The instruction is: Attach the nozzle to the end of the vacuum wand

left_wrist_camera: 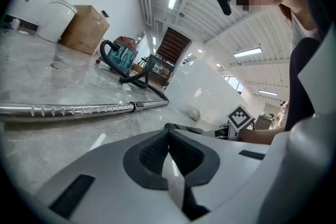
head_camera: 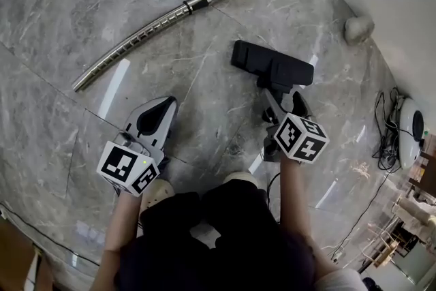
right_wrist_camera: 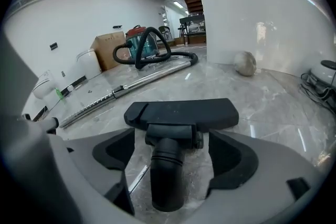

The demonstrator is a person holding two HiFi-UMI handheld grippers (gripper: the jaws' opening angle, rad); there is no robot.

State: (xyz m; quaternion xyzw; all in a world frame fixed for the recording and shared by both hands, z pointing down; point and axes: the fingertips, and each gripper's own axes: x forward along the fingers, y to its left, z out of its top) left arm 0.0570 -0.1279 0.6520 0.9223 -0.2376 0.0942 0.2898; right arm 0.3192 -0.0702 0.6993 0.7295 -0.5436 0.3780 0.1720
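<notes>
right gripper (right_wrist_camera: 170,157) stands wide open astride the floor nozzle's (right_wrist_camera: 181,113) round neck (right_wrist_camera: 168,176), pads clear of it. left gripper (left_wrist_camera: 169,157) is closed, empty. the nozzle lies mid marble floor (head_camera: 54,44), apart from the wand (head_camera: 170,17). probably light, rigid, smooth plastic: take the neck.

The left forearm (head_camera: 121,218) and right forearm (head_camera: 293,201) reached forward and down, both bare. The left tongs (left_wrist_camera: 168,136) pointed nearly level, pads pressed together with nothing between them. The right tongs (right_wrist_camera: 168,162) tilted steeply down, jaws wide apart on either side of the nozzle (right_wrist_camera: 181,113) neck, clear of it.
</notes>
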